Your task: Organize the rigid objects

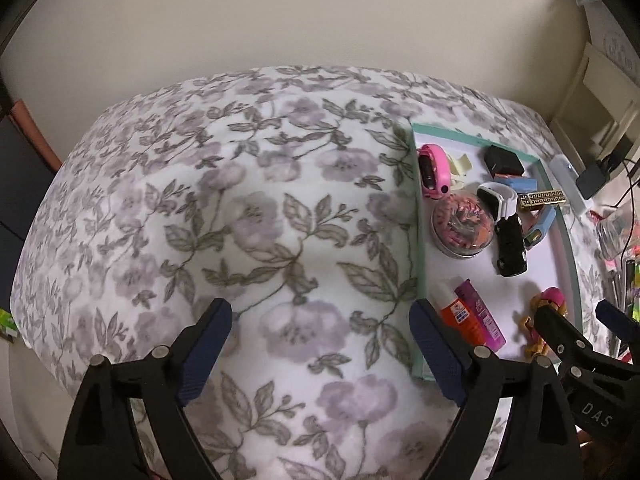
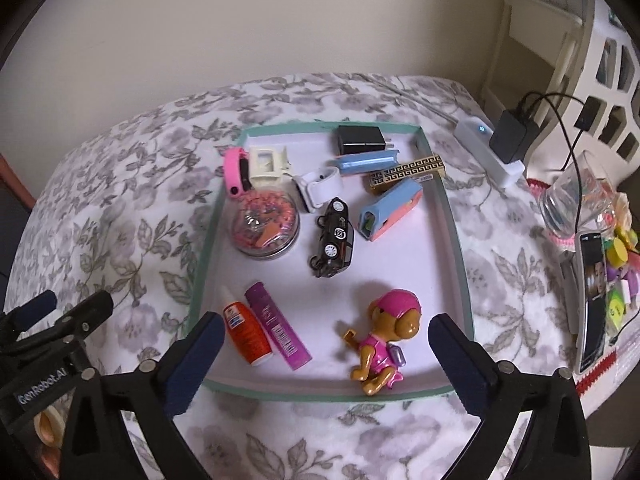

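Note:
A teal-rimmed tray [image 2: 456, 216] lies on a floral blanket [image 1: 240, 200]. In it are a pink dog toy [image 2: 384, 340], an orange glue bottle [image 2: 246, 334], a purple tube [image 2: 278, 328], a black toy car [image 2: 334, 240], a round tin [image 2: 266, 226], a pink watch [image 2: 234, 174], a white watch [image 2: 318, 186] and several small boxes at the back. My right gripper [image 2: 326, 320] hangs open above the tray's near edge, holding nothing. My left gripper [image 1: 320, 308] is open and empty over bare blanket, left of the tray [image 1: 418, 208].
Right of the tray, a white power strip [image 2: 488, 148] carries a black adapter [image 2: 512, 136] with a cable. A glass [image 2: 572, 204], a phone [image 2: 592, 300] and small coloured pieces [image 2: 620, 264] crowd the right edge. A wall stands behind.

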The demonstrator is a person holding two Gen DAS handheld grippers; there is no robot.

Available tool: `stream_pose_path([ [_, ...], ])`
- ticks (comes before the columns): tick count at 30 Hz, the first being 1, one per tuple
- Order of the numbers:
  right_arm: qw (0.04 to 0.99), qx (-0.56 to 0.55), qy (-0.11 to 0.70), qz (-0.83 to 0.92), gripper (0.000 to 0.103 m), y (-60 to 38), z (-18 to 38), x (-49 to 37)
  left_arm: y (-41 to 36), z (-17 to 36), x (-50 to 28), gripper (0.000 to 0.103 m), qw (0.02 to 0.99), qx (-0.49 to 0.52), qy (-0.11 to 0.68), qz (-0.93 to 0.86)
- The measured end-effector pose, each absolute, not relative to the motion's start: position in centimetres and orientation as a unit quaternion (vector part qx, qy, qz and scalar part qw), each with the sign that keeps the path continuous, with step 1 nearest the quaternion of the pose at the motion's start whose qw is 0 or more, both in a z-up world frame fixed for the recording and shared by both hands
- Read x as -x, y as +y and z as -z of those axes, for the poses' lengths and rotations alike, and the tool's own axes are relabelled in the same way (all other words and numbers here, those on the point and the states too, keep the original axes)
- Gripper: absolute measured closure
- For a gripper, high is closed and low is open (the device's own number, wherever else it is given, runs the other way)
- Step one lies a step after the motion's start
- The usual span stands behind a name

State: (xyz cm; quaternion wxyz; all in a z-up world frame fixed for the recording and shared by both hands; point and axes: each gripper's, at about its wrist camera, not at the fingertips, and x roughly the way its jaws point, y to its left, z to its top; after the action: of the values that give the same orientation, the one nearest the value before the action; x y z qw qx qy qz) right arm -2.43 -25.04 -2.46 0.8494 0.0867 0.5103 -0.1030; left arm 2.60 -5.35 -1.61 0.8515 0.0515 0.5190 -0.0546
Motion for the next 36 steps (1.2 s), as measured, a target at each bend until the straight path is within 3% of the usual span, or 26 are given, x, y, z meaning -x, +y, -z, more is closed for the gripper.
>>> stream_pose_path([
  [36, 0.879, -0.094, 0.455, 0.111, 0.000, -23.9, -1.5, 7.7, -1.7, -0.5, 1.7, 0.012, 0.872, -0.041, 0.486, 0.043],
])
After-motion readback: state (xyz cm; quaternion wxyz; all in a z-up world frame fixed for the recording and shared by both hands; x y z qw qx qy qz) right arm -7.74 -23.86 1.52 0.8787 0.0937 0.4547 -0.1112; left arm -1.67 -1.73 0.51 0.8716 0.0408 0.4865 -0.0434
